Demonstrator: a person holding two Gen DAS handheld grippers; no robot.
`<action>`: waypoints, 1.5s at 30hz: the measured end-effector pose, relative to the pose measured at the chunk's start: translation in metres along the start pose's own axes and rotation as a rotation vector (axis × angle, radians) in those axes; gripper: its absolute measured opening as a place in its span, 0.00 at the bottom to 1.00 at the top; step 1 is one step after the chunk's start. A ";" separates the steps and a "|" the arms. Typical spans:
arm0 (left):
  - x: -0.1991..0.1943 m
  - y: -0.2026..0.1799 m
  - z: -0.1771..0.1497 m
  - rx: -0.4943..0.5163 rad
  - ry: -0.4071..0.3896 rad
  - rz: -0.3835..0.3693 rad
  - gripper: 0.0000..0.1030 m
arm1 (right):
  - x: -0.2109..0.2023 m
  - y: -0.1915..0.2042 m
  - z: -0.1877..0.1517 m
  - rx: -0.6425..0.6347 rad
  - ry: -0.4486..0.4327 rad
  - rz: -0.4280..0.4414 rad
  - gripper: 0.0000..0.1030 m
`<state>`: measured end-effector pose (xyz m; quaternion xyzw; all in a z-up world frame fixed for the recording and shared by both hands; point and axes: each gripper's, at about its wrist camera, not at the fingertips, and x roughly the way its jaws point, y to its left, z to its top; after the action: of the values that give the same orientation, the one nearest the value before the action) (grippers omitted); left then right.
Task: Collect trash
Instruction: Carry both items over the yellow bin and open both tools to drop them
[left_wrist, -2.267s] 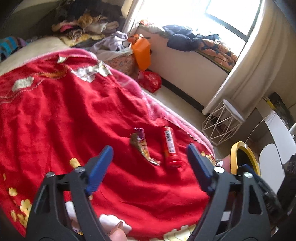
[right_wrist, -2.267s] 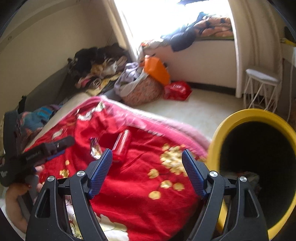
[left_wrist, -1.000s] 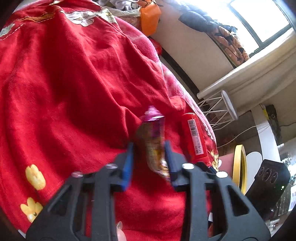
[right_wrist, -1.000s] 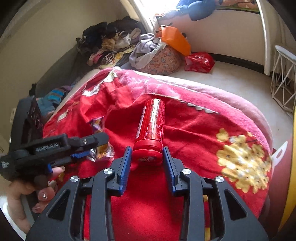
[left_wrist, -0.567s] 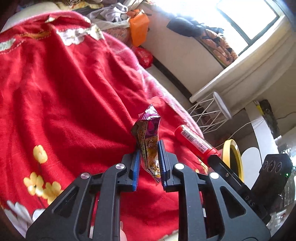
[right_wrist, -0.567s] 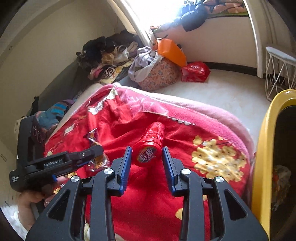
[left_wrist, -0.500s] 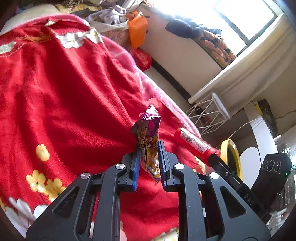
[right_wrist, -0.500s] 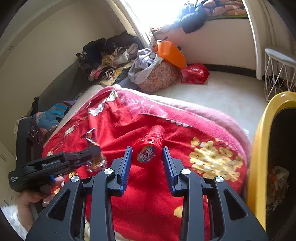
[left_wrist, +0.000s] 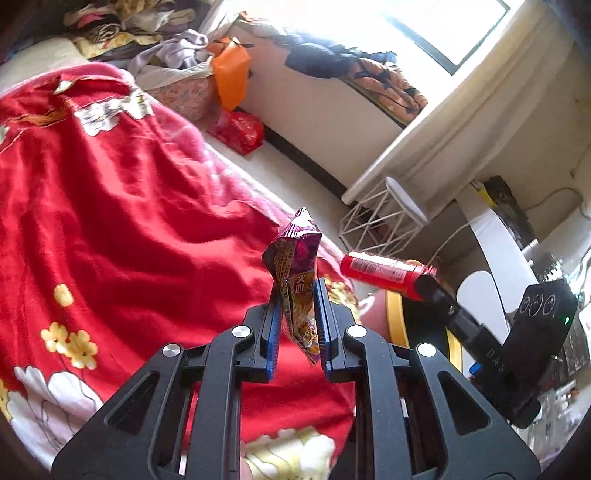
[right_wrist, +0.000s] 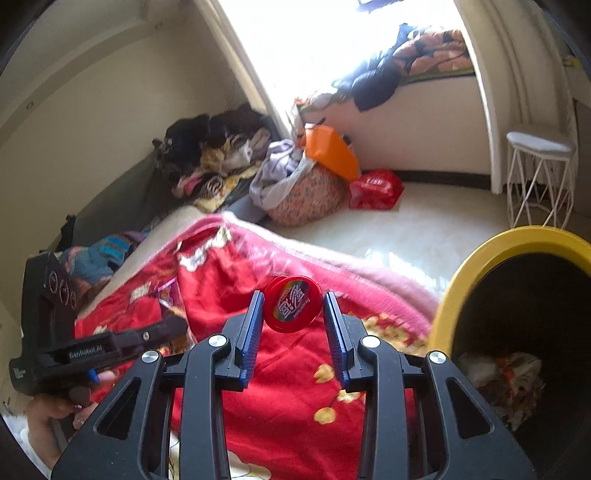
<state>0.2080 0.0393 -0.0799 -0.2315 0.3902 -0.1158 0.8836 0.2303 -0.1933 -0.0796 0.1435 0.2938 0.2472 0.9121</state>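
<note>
I see the yellow-rimmed bin (right_wrist: 517, 240) standing just off the foot corner of the bed, its dark inside holding a small heap of crumpled wrappers (right_wrist: 506, 373) at the bottom. Beyond the far edge of the bed a patterned basket (right_wrist: 306, 192) sits on the floor, stuffed with clothes that spill over its rim, an orange bag (right_wrist: 332, 151) leaning on it and a red bag (right_wrist: 375, 188) beside it.

My left gripper (left_wrist: 297, 299) is clamped on a purple and gold snack wrapper (left_wrist: 295, 266), the blue pads pressing its lower half while the crimped top sticks up above them; its jaws have just been closing on it. The wrapper hangs clear of the red blanket (left_wrist: 110, 206), above its near edge. My right gripper (right_wrist: 293, 306) pinches a red tube (right_wrist: 293, 304) by its capped end, also lifted off the blanket, close to the bin's rim.

Only the right wrist view looks into the bin and shows the hand (right_wrist: 55, 413) under the left tool. Only the left wrist view shows the tube side on, with its label, and the bin merely as a thin yellow arc. Both views catch the white wire stool (left_wrist: 384, 218) by the window wall.
</note>
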 end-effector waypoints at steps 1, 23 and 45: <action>0.000 -0.004 -0.001 0.007 0.001 -0.005 0.12 | -0.005 -0.003 0.002 0.006 -0.014 -0.007 0.30; 0.012 -0.095 -0.023 0.223 0.022 -0.091 0.12 | -0.079 -0.081 0.010 0.169 -0.165 -0.132 0.30; 0.044 -0.166 -0.055 0.380 0.089 -0.149 0.12 | -0.120 -0.139 0.000 0.271 -0.212 -0.270 0.30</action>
<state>0.1926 -0.1393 -0.0578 -0.0835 0.3820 -0.2624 0.8822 0.1971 -0.3741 -0.0805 0.2494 0.2434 0.0648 0.9351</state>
